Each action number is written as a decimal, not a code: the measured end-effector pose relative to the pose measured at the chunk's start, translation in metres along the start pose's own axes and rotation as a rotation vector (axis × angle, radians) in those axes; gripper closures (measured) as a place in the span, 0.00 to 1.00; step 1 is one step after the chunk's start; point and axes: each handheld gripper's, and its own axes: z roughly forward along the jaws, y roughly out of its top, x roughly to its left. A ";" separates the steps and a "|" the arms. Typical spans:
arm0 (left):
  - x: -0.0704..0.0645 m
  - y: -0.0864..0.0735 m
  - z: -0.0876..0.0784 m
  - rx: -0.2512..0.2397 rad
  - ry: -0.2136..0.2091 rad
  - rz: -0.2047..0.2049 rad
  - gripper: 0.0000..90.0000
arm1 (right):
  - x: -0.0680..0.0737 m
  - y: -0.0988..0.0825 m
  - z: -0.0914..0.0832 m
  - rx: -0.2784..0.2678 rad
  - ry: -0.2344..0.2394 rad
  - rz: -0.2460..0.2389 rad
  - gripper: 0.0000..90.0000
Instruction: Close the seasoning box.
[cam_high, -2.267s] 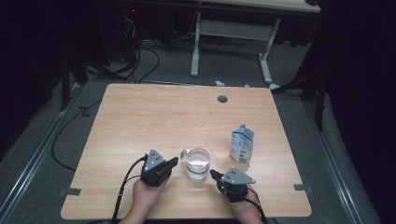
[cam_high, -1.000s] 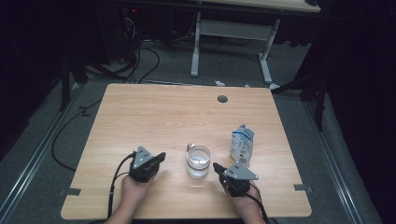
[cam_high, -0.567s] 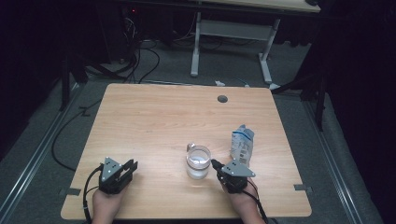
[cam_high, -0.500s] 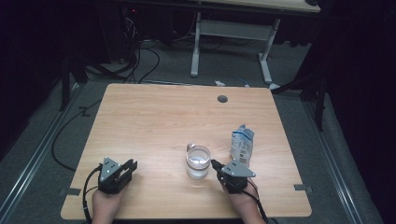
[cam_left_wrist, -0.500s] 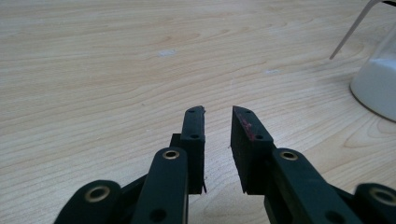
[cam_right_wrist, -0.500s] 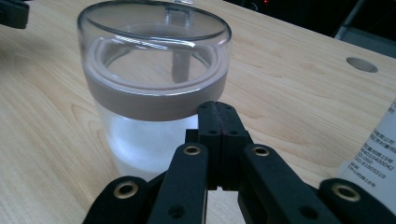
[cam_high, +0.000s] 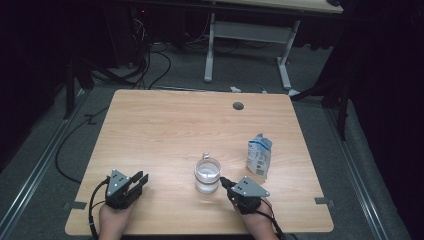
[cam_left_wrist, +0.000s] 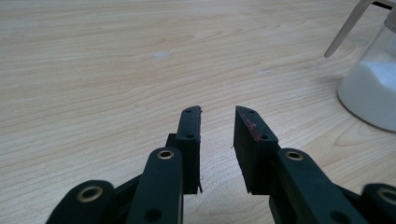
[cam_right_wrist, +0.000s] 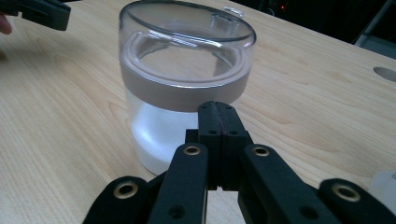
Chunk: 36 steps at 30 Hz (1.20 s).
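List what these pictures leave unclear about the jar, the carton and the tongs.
- Jar: right gripper view, the shut right tongs cover part of its front.
- Jar, left gripper view: cut off by the right edge.
- Carton: high view, print too small to read.
- Left tongs: just been opening, nothing between them.

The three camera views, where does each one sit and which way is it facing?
High view: above the near edge, looking down on the wooden table; both hands, left gripper, right gripper.
Left gripper view: along parted black jaws, across bare wood.
Right gripper view: along shut jaws toward the clear lidded jar of white powder.
Shared: the jar.
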 end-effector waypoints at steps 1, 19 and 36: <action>0.000 0.000 0.000 0.001 -0.001 0.000 0.80 | 0.002 0.000 0.000 -0.003 0.006 0.000 1.00; 0.002 -0.003 -0.002 -0.005 -0.028 -0.005 0.77 | -0.004 0.001 -0.003 -0.002 -0.017 0.024 0.96; -0.011 0.001 0.003 0.007 -0.039 0.039 0.70 | -0.061 -0.049 -0.036 0.055 -0.113 0.155 0.71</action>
